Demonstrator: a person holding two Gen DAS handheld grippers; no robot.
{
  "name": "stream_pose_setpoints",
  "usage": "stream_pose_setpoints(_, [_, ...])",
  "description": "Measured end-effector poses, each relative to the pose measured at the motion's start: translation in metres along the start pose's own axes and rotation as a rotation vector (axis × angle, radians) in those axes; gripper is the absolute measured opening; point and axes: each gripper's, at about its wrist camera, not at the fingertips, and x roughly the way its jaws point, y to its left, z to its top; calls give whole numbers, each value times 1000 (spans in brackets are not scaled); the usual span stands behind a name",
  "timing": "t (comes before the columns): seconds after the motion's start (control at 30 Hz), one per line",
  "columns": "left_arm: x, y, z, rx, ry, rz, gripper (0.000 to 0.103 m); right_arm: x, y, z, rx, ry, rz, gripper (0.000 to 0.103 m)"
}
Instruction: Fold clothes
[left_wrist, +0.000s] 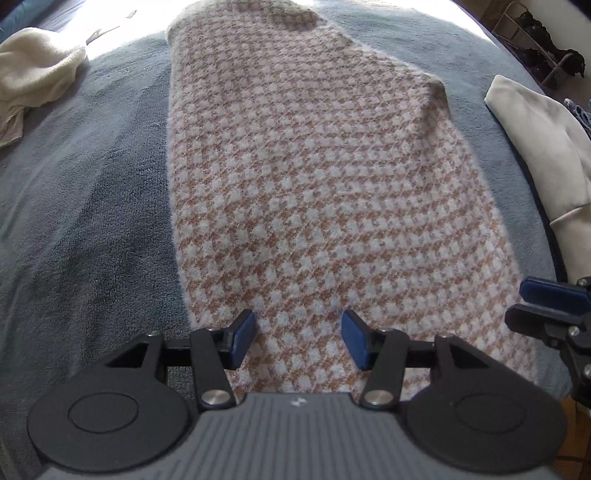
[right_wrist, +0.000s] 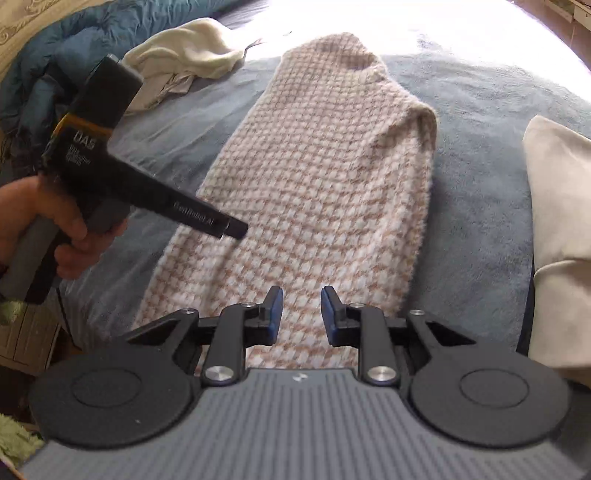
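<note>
**Both grippers parted over the near hem of a lengthwise-folded sweater**

Blue-padded fingers of the left gripper (left_wrist: 297, 339) stand apart with nothing between them, hovering over the near end of the houndstooth sweater (left_wrist: 314, 192). Those of the right gripper (right_wrist: 301, 317) are likewise spread and empty above the same hem, a little narrower in their gap. In the left wrist view the right gripper's fingers show at 3 o'clock, just off the sweater's right edge; in the right wrist view the left gripper's body sits at 9 o'clock, gripped by a hand (right_wrist: 40, 229).

Outward from the jaws, the sweater lies flat on the grey-blue blanket (left_wrist: 92, 192), folded into a long narrow strip. Its long axis runs from 6 o'clock to 12 o'clock, hem nearest the cameras, neck end pointing away toward the sunlit far side. One folded shoulder makes a raised corner at about 1 o'clock.

A crumpled cream garment (left_wrist: 37, 66) rests on the blanket at 10 o'clock, well apart from the sweater. A pale pillow (left_wrist: 543, 147) lies at 3 o'clock beside the blanket's edge.
</note>
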Motion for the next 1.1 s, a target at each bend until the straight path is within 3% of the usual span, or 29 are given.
stream_pose_setpoints(0.07, [1,-2,0,2,9,9,54,13,-15,1,30,6,-36,22])
stream_pose_setpoints(0.17, [2,-4,0,6,22,21,55,14,-25,-34,87,123,-84,23])
stream_pose_setpoints(0.3, [2,-6,-1,15,36,31,55,-11,-23,-50,95,153,-120,23])
stream_pose_setpoints(0.4, [3,-7,-2,24,44,37,55,-19,-24,-25,89,74,-137,23])
stream_pose_setpoints(0.8, [3,-11,-5,54,80,55,57,27,-17,56,-34,-89,-64,23])
stream_pose_setpoints(1.1, [3,-12,1,65,105,57,57,55,-21,79,-58,-100,-33,23])
